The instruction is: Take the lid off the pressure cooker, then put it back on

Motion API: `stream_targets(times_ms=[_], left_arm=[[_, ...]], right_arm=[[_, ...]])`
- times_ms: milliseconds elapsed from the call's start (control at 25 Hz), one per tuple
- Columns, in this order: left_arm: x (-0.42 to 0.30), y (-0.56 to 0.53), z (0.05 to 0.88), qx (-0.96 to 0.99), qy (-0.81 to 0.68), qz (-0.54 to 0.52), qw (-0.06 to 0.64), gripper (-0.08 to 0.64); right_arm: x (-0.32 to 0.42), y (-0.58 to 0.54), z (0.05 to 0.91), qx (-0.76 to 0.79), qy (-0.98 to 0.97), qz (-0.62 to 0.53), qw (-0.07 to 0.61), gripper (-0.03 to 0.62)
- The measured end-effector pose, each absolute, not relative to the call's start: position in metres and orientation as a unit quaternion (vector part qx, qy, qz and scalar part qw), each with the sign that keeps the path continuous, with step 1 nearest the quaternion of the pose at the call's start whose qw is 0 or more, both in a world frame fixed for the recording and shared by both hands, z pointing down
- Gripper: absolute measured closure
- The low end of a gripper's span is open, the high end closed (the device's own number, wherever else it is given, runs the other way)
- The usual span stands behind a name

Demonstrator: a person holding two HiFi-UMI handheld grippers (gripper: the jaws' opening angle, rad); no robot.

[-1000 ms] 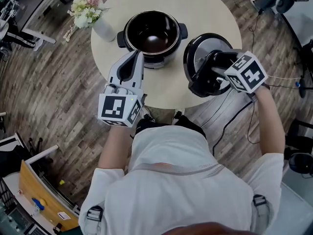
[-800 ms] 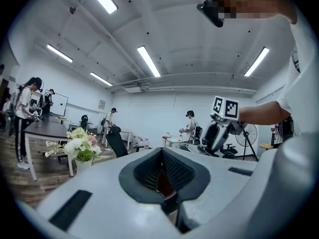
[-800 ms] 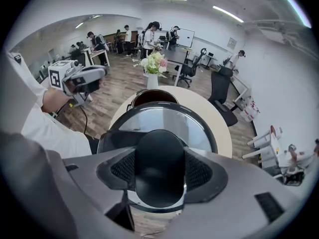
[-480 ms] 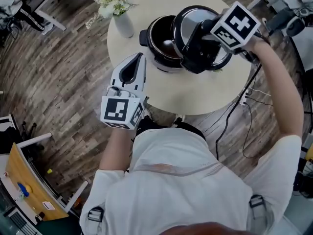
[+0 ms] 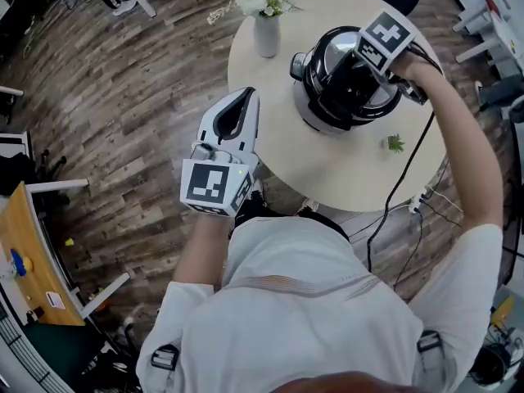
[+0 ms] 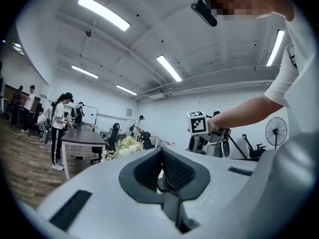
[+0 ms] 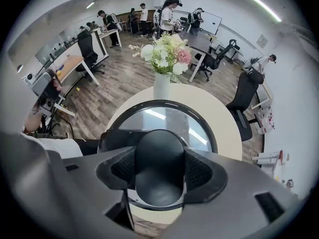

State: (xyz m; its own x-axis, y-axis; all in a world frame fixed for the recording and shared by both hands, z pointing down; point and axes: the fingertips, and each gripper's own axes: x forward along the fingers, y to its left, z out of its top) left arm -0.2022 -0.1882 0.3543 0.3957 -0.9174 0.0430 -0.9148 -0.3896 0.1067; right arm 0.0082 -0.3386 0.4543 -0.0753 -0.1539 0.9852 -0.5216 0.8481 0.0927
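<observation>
From the head view, a round cream table (image 5: 327,166) stood on a grey-brown wooden floor (image 5: 123,97). A white vase (image 5: 266,35) of flowers stood near the table's far edge, and a small green sprig (image 5: 395,143) lay near its right side. The pressure cooker (image 5: 309,115) sat just right of the vase, black and silver. The right gripper (image 5: 344,82) pointed down at it, holding the shiny lid (image 5: 378,97) over its top. Whether the lid was seated could not be told. The left gripper (image 5: 244,101) hung level off the table's near-left edge.

From the left gripper view, the room was an open office with strip lights on the ceiling and people standing by a dark desk (image 6: 84,138). The left gripper (image 6: 162,151) had its jaws pressed together, with nothing between them.

From the right gripper view, the right gripper (image 7: 159,178) had its jaws clamped on the lid's rounded black handle (image 7: 159,151). The lid (image 7: 174,118) was mirror-bright with a black rim. Beyond it were the vase (image 7: 160,86), desks and office chairs.
</observation>
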Motion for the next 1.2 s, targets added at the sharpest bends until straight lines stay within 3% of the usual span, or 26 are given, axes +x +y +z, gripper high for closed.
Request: stream_targets(times_ms=[480,1200], left_arm=[[-0.216,-0.191,0.363,0.831,-0.552,-0.014,0.067,0.555],[-0.207,-0.196,0.373,0.84,-0.538,-0.007,0.075,0.555]], right_arm=[[-0.004,-0.34,0.504,0.224,-0.692,0.189,0.66,0.314],[-0.004,-0.341,0.509,0.202,-0.703,0.185,0.656,0.311]])
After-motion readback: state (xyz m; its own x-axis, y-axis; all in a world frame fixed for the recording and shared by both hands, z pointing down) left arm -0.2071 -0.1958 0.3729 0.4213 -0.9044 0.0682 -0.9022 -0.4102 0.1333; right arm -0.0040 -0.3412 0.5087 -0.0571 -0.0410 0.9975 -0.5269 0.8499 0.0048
